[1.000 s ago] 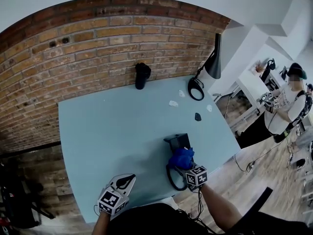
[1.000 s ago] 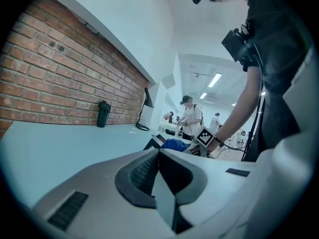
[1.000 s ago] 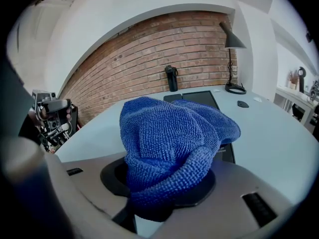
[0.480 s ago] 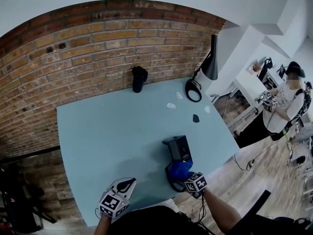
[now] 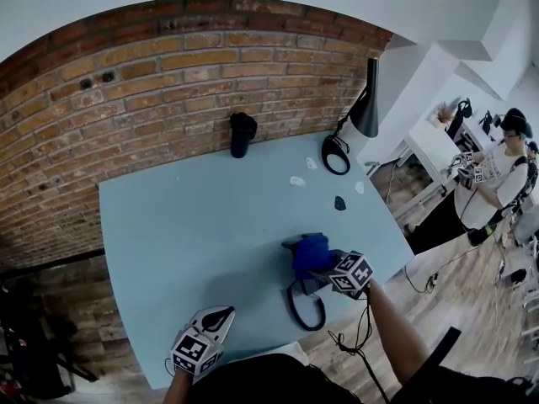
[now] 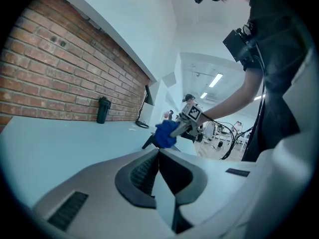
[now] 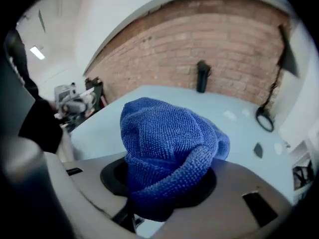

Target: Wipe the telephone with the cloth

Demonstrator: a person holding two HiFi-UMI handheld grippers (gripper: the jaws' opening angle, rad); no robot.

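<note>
Open pale blue tabletop [image 5: 194, 225] lies left of and beyond your right gripper [image 5: 322, 264], all the way to the brick wall [image 5: 152, 82]. The table's near and right edges run close behind and to the right of it.

Your left gripper [image 6: 159, 151] sits at the near table edge, well apart to the left. Its jaws are pressed together with nothing between them.

Your right gripper's jaws are clamped on the bunched blue microfibre cloth [image 7: 167, 148], which bulges out past the tips and is pressed on the black desk telephone [image 5: 290, 244]. The phone is directly under and ahead of the tool. It is mostly covered, so its long axis is unclear. Its black cord loop [image 5: 305, 306] trails back toward the near edge, below-left of the marker cube.

A black cylindrical flask [image 5: 242, 133] stands upright against the wall, far ahead; its contents can't be seen.

Ahead-right, a black desk lamp [image 5: 367, 106] stands with its ring base [image 5: 336, 154] near the far right corner. Small white scraps [image 5: 296, 181] and a small dark piece [image 5: 339, 202] lie between the lamp and the tool.
</note>
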